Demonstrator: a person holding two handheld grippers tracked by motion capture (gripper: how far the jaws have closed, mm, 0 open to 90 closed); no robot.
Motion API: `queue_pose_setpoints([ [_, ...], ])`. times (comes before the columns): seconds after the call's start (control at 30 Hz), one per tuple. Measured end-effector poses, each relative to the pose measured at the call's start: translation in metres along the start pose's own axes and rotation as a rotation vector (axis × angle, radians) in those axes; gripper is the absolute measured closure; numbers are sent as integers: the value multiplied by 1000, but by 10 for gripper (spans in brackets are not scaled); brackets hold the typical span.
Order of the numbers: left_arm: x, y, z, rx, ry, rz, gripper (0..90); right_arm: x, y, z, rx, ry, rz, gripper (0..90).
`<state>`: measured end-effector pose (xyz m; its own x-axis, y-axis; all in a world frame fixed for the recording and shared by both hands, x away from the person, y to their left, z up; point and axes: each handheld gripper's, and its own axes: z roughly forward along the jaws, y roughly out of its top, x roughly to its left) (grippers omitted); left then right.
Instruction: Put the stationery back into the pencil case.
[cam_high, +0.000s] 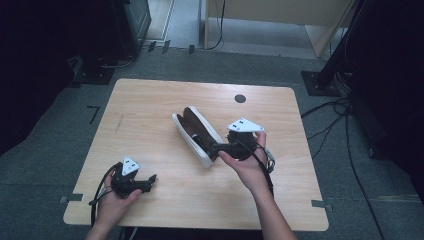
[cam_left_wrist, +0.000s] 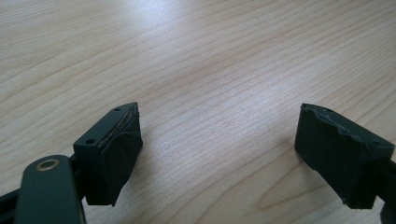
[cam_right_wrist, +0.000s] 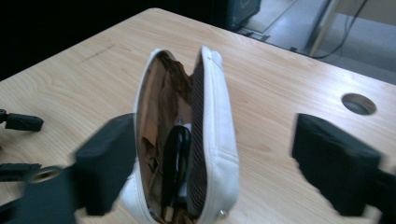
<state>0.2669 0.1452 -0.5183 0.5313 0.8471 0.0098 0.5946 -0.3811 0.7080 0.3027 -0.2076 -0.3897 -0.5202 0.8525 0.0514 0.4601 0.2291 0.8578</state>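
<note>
Pouch (cam_right_wrist: 187, 140), white and unzipped, lies mid-surface (cam_high: 150, 115) with a dark item inside hard to identify, its near end hidden behind the released right tool (cam_right_wrist: 212, 163); left tool (cam_left_wrist: 219, 154) released.

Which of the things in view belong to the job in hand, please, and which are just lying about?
In the job:
- white pouch, lying open
- dark item inside it
- right gripper, fingers open

Lying about:
- left gripper, open over bare table
- cable hole

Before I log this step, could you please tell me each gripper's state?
Left gripper: open, holding nothing.
Right gripper: open above the white pouch, not gripping it.
</note>
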Motion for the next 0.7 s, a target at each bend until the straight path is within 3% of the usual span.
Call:
queue_pose_setpoints([
  [0.2,0,0,0,0,0,0,150,-10,-7,-14,11,-22,23,0],
  [0.7,0,0,0,-1,0,-2,150,-38,-36,-34,31,-93,41,0],
])
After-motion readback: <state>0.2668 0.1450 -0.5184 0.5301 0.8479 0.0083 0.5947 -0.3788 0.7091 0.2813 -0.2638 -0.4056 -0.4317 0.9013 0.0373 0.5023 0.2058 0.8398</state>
